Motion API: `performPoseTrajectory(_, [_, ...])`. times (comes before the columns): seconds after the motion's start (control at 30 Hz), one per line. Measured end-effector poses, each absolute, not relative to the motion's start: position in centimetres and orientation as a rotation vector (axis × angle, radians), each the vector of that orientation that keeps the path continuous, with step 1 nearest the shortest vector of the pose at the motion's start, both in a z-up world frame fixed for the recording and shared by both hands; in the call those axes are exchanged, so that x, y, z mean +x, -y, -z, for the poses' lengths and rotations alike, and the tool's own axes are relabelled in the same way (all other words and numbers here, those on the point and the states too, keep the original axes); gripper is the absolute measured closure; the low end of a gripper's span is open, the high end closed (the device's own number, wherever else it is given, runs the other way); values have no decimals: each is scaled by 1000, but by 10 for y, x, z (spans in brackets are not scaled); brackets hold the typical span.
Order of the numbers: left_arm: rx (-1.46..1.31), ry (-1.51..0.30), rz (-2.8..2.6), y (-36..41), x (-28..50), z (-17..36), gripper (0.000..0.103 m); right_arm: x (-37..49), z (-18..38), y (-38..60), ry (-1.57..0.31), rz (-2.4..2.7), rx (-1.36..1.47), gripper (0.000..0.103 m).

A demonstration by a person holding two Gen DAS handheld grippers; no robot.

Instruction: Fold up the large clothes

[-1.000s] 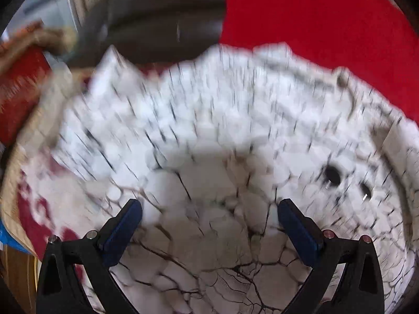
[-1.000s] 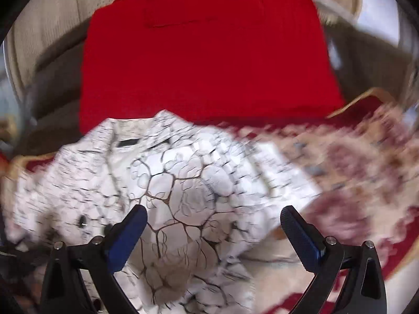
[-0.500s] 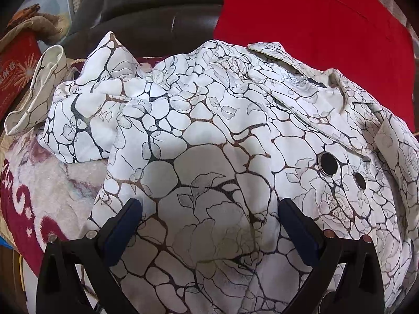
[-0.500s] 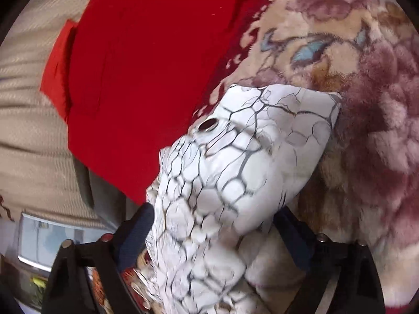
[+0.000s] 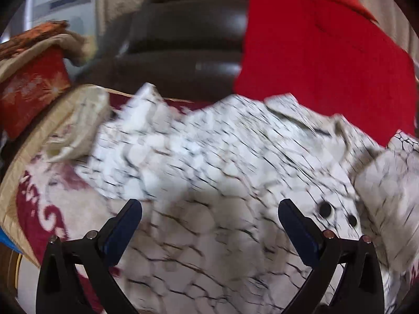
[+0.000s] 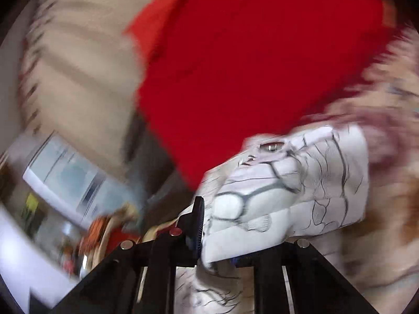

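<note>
A white shirt point(image 5: 209, 178) with a black crackle print lies crumpled on a floral blanket point(image 5: 65, 209). My left gripper point(image 5: 209, 225) is open and empty just above the shirt's body, its blue-padded fingers point(image 5: 123, 225) spread wide. My right gripper point(image 6: 217, 235) is shut on a folded edge of the shirt point(image 6: 301, 196), near a button point(image 6: 271, 146), and holds it lifted. Both views are motion-blurred.
A red cloth point(image 5: 327, 65) hangs over the back of a dark leather sofa point(image 5: 183, 47). A red and orange cushion point(image 5: 31, 89) lies at the left. The red cloth point(image 6: 248, 65) and a beige curtain point(image 6: 86, 78) show in the right wrist view.
My right gripper has shut on the shirt's edge and swung with it. My left gripper has pulled back a little from the shirt, still open.
</note>
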State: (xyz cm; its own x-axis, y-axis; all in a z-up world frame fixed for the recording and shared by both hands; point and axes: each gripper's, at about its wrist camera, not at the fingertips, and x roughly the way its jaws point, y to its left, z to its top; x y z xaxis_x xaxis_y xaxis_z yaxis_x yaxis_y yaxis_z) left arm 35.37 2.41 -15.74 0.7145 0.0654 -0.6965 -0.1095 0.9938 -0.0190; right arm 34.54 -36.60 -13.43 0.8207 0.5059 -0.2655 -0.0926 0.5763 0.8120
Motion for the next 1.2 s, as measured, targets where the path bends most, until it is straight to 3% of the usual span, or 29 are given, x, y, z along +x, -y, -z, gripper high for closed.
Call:
performPoseTrajectory(0.17, [-104, -732, -195, -58, 351, 150, 0, 357, 131, 274, -652, -635, 684, 81])
performPoseTrajectory(0.2, [-120, -724, -208, -66, 350, 148, 0, 360, 135, 257, -702, -661, 643, 76])
performPoseTrajectory(0.27, [-155, -718, -230, -81, 351, 146, 0, 365, 147, 228, -808, -703, 559, 54])
performPoseTrajectory(0.3, [-173, -716, -242, -89, 351, 145, 0, 358, 148, 219, -839, -724, 531, 25])
performPoseTrajectory(0.33, [-201, -713, -252, -97, 350, 145, 0, 356, 152, 209, -870, -746, 500, 18])
performPoseTrajectory(0.47, [-274, -727, -253, -114, 349, 146, 0, 346, 154, 198, -870, -819, 441, 18])
performPoseTrajectory(0.6, [-297, -707, -218, -114, 344, 143, 0, 359, 151, 229, -812, -741, 556, 18])
performPoseTrajectory(0.67, [-292, -676, -202, -110, 343, 138, 0, 364, 157, 245, -806, -676, 612, 22])
performPoseTrajectory(0.73, [-277, -666, -181, -102, 343, 138, 0, 371, 162, 255, -818, -602, 627, 38])
performPoseTrajectory(0.93, [-205, -857, -153, -78, 369, 170, 0, 391, 202, 256, -1078, -382, 536, 54])
performPoseTrajectory(1.1, [-254, -826, -185, -99, 371, 161, 0, 386, 191, 270, -1006, -419, 608, 53])
performPoseTrajectory(1.2, [-308, -789, -249, -126, 369, 152, 0, 382, 176, 276, -941, -426, 613, 41])
